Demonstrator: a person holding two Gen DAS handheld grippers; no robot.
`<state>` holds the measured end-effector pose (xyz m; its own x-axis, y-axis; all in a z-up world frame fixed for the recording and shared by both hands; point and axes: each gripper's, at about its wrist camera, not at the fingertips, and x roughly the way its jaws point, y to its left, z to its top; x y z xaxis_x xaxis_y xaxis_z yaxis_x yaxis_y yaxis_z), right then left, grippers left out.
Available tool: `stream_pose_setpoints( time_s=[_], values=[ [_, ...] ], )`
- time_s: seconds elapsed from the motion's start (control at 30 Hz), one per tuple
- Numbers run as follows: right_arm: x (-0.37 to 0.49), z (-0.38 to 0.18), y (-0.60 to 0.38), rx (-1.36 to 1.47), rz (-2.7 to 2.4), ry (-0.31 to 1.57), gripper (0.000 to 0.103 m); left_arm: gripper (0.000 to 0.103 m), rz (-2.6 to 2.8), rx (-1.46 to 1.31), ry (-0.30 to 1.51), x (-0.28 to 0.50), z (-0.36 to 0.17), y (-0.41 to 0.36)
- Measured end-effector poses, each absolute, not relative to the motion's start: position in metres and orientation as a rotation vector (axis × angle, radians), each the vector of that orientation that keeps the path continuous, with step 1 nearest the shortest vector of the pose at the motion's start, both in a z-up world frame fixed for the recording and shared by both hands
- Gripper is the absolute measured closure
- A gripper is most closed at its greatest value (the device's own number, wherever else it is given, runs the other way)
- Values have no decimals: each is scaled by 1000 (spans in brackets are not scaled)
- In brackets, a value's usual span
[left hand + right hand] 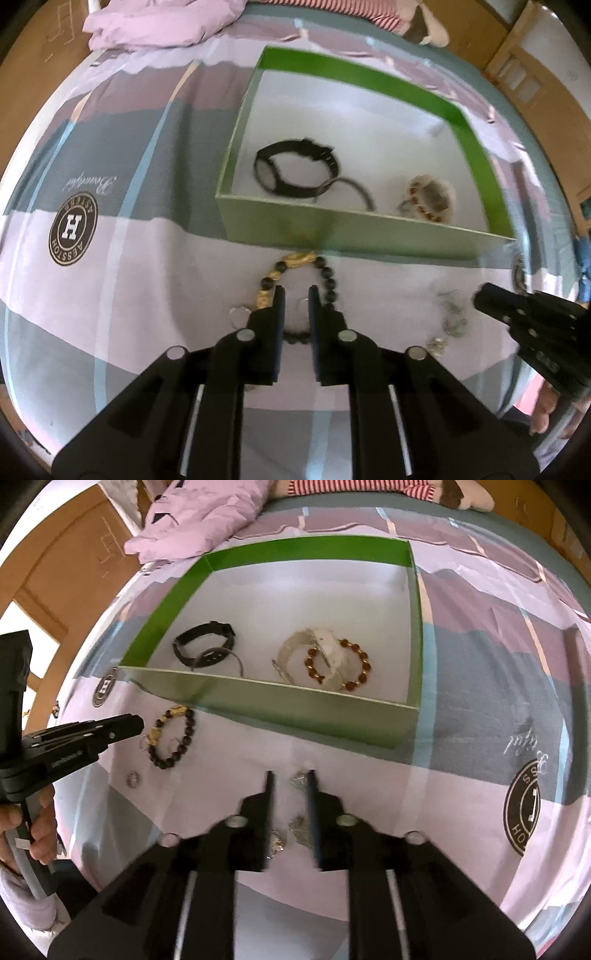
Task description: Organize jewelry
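Left gripper (294,295) is released, jaws apart over the black-gold bracelet (295,273) at centre frame, just short of the green box (354,229). Right gripper (290,779) is also released, straddling a silver chain (301,779) lower centre. Risks: beads probably roll off the pads, and the thin chain may slip or snag on the soft sheet (461,794). The box's near wall could catch a low carry. The surface is a patchwork bedsheet; wood furniture sits at the edges.

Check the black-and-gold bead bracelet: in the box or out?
Out. The black-and-gold bead bracelet lies on the bedspread in front of the green box, near the left gripper.
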<state>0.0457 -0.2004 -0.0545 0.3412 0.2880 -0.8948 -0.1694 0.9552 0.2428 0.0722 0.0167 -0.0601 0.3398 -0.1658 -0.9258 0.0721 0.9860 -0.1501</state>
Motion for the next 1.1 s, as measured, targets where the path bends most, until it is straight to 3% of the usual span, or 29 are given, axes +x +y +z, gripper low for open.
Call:
stream_pose_setpoints(
  time_s=[0.17,0.43,0.63,0.97,1.03,1.1],
  values=[
    [47,-60,-201,64,223,1198,67,77,-93,-42,1225,83,-78,14],
    [56,-82,-204,34,140,1253,67,70,-85,-2,1233,91,-91,0],
    [54,-81,-190,9,166,1237,61,60,-88,40,1238,91,-96,-7],
    [55,-86,-178,-29,175,1243,60,44,-64,63,1245,92,-100,-7],
    [55,-88,-176,-37,175,1246,59,39,-58,67,1248,92,-101,-6],
    [55,-90,-176,-48,172,1251,50,21,-41,71,1258,97,-105,1]
  ],
)
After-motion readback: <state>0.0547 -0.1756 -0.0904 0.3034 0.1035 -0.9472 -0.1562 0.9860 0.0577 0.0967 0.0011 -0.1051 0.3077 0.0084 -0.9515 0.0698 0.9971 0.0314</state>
